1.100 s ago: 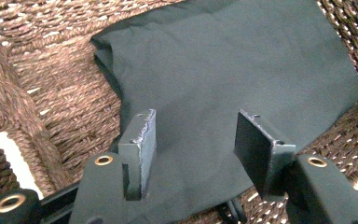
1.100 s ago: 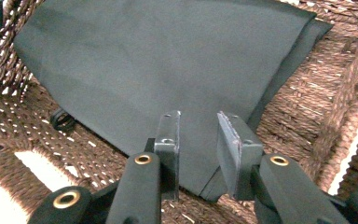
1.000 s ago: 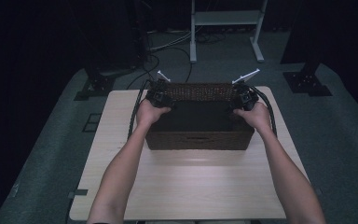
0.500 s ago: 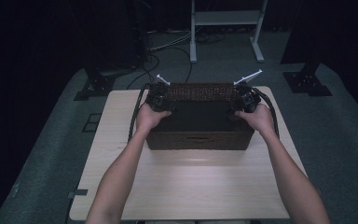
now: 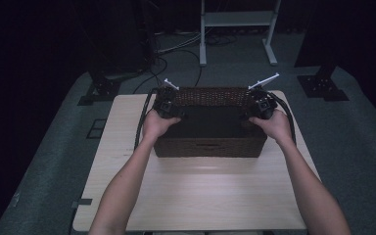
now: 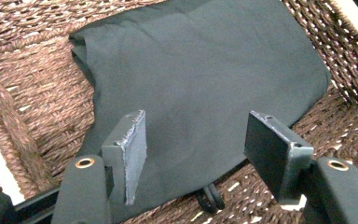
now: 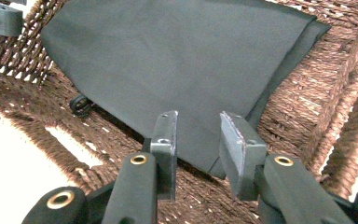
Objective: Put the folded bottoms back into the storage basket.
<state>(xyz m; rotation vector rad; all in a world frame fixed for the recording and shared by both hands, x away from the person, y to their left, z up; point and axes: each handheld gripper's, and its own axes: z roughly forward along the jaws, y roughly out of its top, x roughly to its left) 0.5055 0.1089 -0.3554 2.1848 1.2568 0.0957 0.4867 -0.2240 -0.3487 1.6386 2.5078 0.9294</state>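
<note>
A brown woven basket [image 5: 209, 90] stands on the light wooden table [image 5: 200, 196]. On its floor a dark folded cloth [image 5: 210, 120] lies flat. My left gripper [image 5: 169, 106] reaches in over the left rim. Its jaws [image 6: 198, 121] have just been opening and stand wide apart above the cloth [image 6: 205, 70], with nothing pressed between the pads. Over the right rim my right gripper [image 5: 263, 105] hovers at the cloth's near corner [image 7: 182, 60]. Its jaws [image 7: 199, 116] have just opened a little, leaving a narrow gap, and the pads are clear of the fabric.
A small black loop [image 6: 212, 198] lies on the basket floor at the cloth's edge. The basket walls [image 7: 335, 93] rise close around both grippers. Cables trail from the grippers over the table's sides. A white stand [image 5: 237, 19] is on the floor beyond the table.
</note>
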